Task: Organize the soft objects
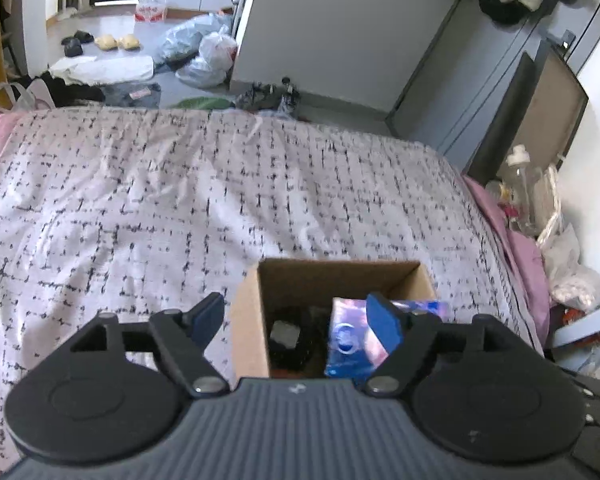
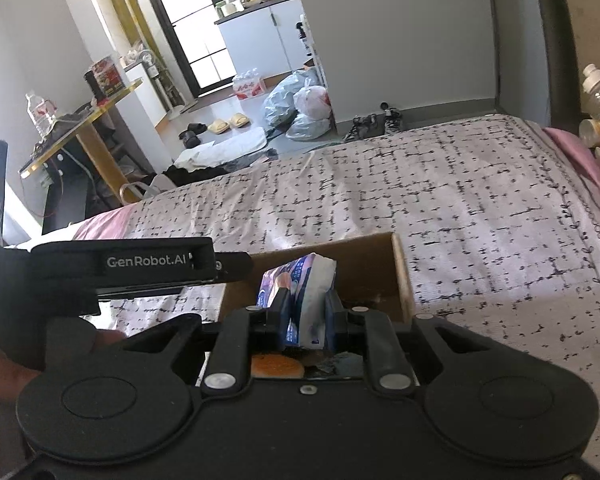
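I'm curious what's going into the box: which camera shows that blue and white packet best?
The right wrist view: the packet stands upright, pinched between the right gripper fingers above the cardboard box. The left wrist view shows only its blue side, partly hidden by a finger of the open left gripper.

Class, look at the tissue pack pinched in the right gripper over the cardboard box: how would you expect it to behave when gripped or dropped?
The tissue pack probably squashes easily: it bulges and creases between the right gripper fingers. Its glossy wrapper may be slippery. It looks light, so dropped into the cardboard box it should land softly without tipping it.
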`<control>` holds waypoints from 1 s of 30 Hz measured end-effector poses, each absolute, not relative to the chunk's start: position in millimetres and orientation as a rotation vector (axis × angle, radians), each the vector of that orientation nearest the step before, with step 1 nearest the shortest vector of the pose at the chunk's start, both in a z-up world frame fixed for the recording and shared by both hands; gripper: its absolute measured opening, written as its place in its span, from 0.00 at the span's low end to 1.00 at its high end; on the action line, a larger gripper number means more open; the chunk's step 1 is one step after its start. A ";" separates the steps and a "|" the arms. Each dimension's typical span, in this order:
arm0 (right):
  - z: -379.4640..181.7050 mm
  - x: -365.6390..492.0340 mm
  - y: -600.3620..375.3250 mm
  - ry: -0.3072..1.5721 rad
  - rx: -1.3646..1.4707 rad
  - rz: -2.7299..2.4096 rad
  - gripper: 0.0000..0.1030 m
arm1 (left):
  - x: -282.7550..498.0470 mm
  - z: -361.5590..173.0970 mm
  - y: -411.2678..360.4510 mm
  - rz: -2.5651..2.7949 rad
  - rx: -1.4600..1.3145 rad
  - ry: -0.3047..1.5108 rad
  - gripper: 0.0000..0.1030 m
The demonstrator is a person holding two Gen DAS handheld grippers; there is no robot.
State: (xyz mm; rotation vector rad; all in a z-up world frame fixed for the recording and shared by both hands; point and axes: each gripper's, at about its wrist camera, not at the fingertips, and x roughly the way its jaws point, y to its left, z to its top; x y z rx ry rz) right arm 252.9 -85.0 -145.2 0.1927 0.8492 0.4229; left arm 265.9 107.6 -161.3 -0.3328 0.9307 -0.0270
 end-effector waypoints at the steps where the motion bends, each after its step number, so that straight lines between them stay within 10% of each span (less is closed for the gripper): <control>1: -148.1 254.4 -82.5 0.867 0.189 0.439 0.31 | 264.4 -161.6 108.4 -0.023 -0.326 0.938 0.74; 30: -87.3 182.9 -164.4 0.794 0.177 0.453 0.86 | 163.4 -102.8 74.3 0.110 -0.195 0.872 0.85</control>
